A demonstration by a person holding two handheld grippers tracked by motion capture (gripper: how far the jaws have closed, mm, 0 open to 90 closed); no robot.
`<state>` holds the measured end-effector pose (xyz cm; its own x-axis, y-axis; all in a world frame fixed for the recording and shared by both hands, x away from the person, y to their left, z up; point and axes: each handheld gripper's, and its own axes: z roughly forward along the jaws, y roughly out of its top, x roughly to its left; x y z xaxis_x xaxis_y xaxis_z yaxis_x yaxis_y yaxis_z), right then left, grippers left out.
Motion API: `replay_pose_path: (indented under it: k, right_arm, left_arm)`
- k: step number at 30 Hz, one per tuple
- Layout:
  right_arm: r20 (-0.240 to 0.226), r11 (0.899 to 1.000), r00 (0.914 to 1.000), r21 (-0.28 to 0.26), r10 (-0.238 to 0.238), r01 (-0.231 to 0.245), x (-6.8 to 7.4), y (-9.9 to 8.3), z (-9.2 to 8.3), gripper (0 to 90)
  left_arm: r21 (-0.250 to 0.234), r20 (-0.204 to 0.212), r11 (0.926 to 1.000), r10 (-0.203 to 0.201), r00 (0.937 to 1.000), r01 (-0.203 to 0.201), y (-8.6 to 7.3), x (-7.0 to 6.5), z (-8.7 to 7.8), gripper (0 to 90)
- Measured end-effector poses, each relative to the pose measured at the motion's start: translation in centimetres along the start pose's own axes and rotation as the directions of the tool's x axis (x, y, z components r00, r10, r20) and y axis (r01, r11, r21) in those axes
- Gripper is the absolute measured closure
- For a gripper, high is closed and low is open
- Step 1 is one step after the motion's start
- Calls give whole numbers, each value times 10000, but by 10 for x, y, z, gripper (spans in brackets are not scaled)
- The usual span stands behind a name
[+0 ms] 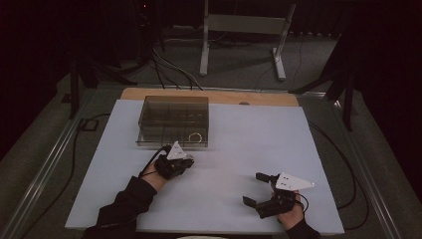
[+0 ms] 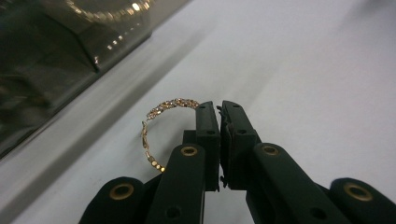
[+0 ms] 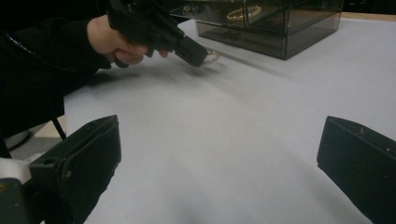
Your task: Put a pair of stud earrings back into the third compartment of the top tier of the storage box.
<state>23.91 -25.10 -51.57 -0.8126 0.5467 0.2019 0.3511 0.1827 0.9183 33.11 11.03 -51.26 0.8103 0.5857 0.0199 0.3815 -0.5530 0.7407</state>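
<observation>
Pinching a thin gold bracelet (image 2: 156, 122) at one point on its band, the left gripper (image 2: 219, 108) has its jaws shut tight on it, just in front of the smoky clear box (image 1: 172, 121). We see the bracelet lying low over the white table cover (image 1: 249, 144), its loop sticking out to the side of the jaws; whether it is lifted clear we cannot tell. The right gripper (image 1: 258, 188) rests near the front edge, well apart from the box, jaws wide and holding nothing.

We judge the bracelet very light and fairly fragile: a fine band set with small beads or stones, open-ended it seems, likely springy, not stiff. Smooth metal on such a narrow section may slip or twist in the pads. A hold across the band, as now, looks right; squeezing the loop across its width could bend it. A second bracelet (image 3: 243, 13) sits inside the box.

We read no brand, label or writing anywhere.
</observation>
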Motion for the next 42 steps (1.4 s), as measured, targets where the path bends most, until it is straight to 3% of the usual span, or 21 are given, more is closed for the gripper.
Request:
replay_pose_path:
  k: [8,18,32,42]
  right_arm:
    - [-1,10000,10000,23,40,-40,0,0,0,0]
    - [-8,10000,10000,25,50,-50,0,0,1,0]
    - [-6,10000,10000,-9,34,-34,0,0,0,0]
    - [-11,10000,10000,-3,63,-63,-1,0,1,0]
  left_arm:
    - [-298,87,9995,38,10000,-35,5,-1,-20,882]
    - [-562,194,9978,359,9992,-348,18,-5,-41,882]
    - [-747,286,9953,631,9976,-608,37,-2,-52,882]
    - [-938,377,9944,515,9980,-478,52,8,-59,882]
